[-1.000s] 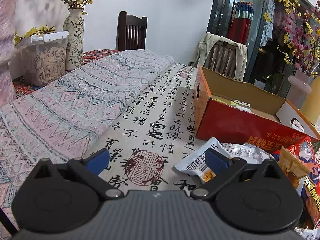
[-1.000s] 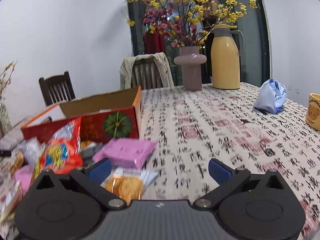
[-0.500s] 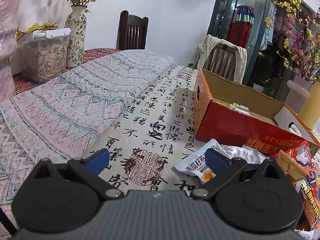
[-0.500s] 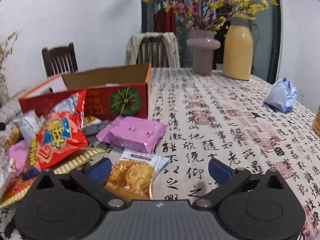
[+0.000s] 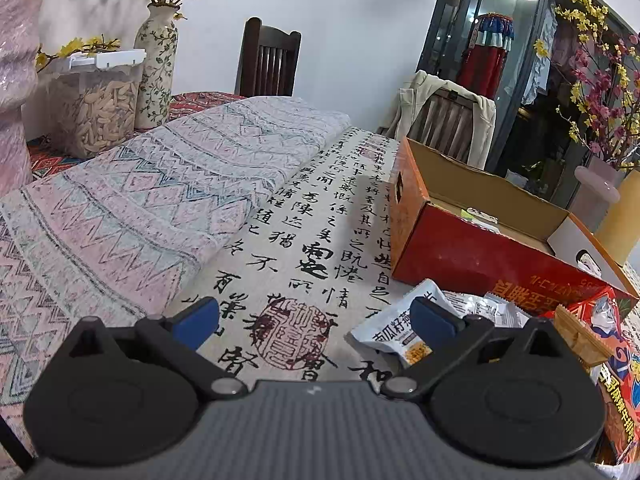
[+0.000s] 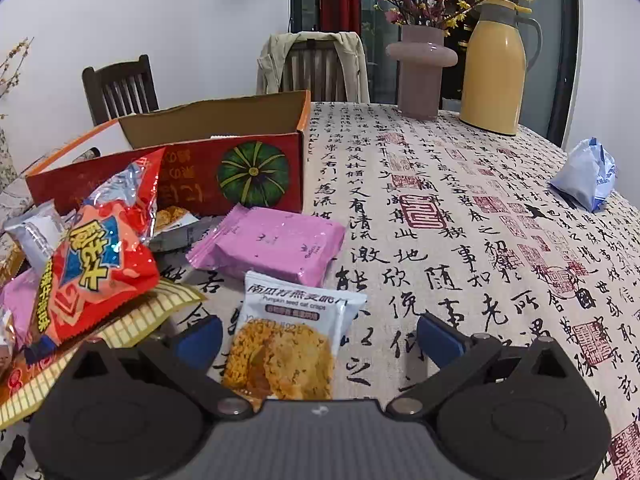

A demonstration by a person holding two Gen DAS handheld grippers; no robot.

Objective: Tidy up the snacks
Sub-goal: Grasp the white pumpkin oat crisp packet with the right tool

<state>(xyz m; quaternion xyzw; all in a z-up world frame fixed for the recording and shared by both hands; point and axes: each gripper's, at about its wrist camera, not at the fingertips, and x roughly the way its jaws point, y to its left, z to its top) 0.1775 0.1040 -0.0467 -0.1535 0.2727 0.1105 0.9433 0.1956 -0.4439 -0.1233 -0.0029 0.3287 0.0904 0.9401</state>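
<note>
So right now my right gripper [image 6: 318,334] is spread wide with nothing in it, hanging just above the table with the pumpkin seed oat crisp packet [image 6: 294,340] sitting between the two blue fingers [image 6: 200,334]. That's the one I'd go for first. It's lying flat on the calligraphy tablecloth [image 6: 460,240], nearest to me, with the pink packet [image 6: 272,246] just beyond it and the red chip bag [image 6: 96,256] off to the left on the pile.

The packet sits closer to my left finger than the right, so I'd nudge the gripper a bit left to centre it before closing. It's a flat crinkly foil pouch, so I reckon pinching straight down on the face won't get under it. Better to tilt in, catch the near sealed edge and squeeze gently, since the crisp inside probably breaks easily.

Then it goes to the open red cardboard box [image 6: 256,168] at the far left, the one with the pumpkin printed on the side. I need to lift clear of the pink packet on the way.

My left gripper [image 5: 316,320] is also wide and empty, parked near another white snack packet [image 5: 400,328] in front of the box. I'd keep it out of the way for now.
</note>
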